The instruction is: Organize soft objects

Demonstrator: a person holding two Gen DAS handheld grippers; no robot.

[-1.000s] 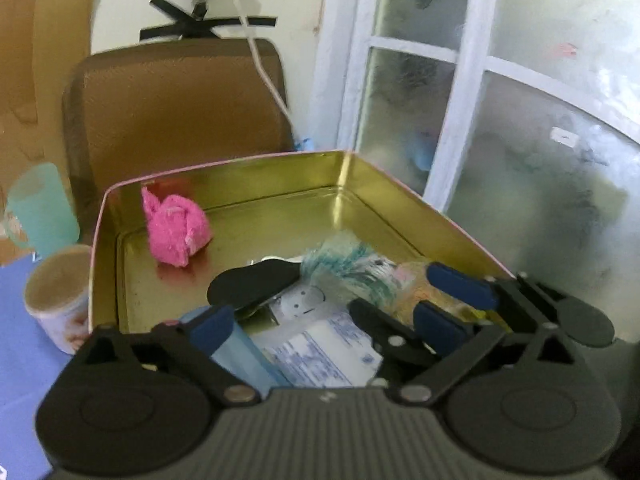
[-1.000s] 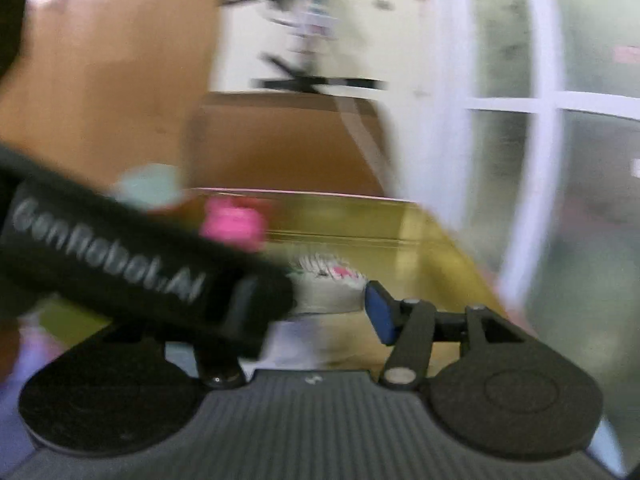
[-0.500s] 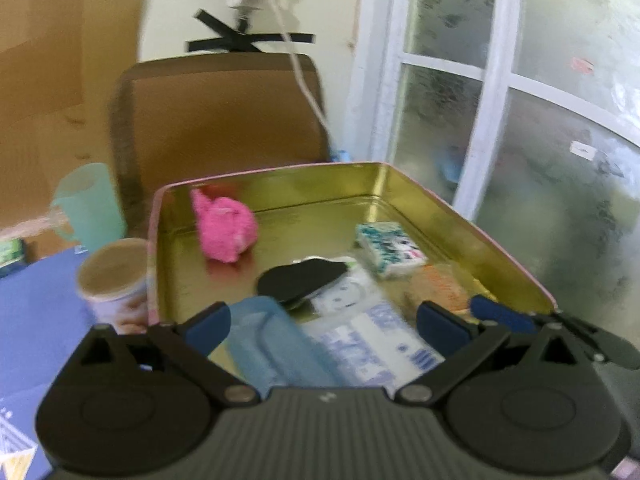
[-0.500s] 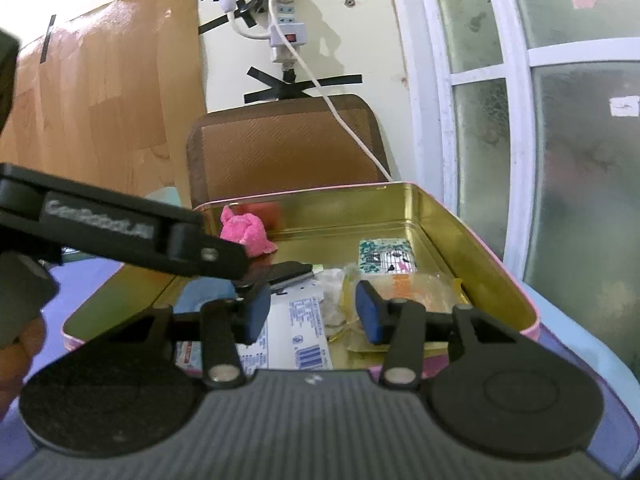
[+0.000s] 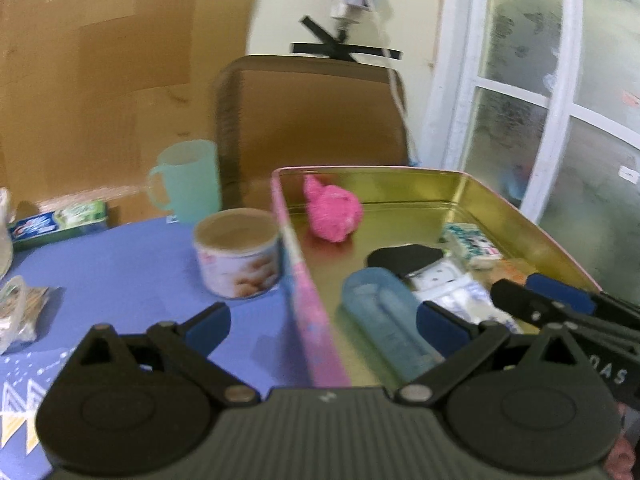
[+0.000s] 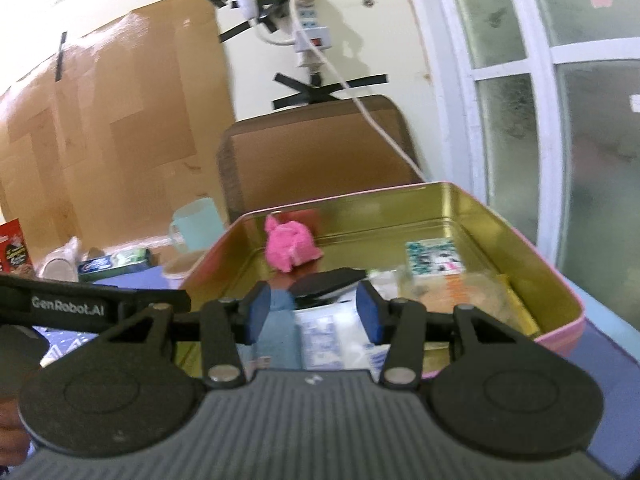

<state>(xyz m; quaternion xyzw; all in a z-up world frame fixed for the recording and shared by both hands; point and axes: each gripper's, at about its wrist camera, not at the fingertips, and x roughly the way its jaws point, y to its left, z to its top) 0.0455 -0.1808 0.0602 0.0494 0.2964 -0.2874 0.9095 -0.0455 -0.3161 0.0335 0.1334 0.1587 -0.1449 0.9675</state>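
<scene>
A gold tin with a pink outside (image 5: pixel 308 312) (image 6: pixel 472 208) holds a pink fluffy toy (image 5: pixel 334 214) (image 6: pixel 290 246), a blue soft pouch (image 5: pixel 384 316) (image 6: pixel 282 320), a white printed packet (image 5: pixel 468 296) (image 6: pixel 328 332), a small patterned tissue pack (image 5: pixel 472 240) (image 6: pixel 434 256), an orange packet (image 6: pixel 468 292) and a black flat item (image 5: pixel 404 256) (image 6: pixel 328 280). My left gripper (image 5: pixel 322 324) is open and empty, straddling the tin's left wall. My right gripper (image 6: pixel 312 312) is open and empty above the tin's near edge; it also shows in the left wrist view (image 5: pixel 560 308).
On the blue cloth left of the tin stand a small printed can (image 5: pixel 238 256), a teal mug (image 5: pixel 188 180) (image 6: pixel 198 224) and a toothpaste box (image 5: pixel 60 222) (image 6: pixel 116 262). Packets (image 5: pixel 20 312) lie at far left. A brown chair back (image 5: pixel 316 120) stands behind; a window is on the right.
My left gripper has pulled back and swung left, from inside the tin to over its left wall. My right gripper has opened wider and drawn back a little.
</scene>
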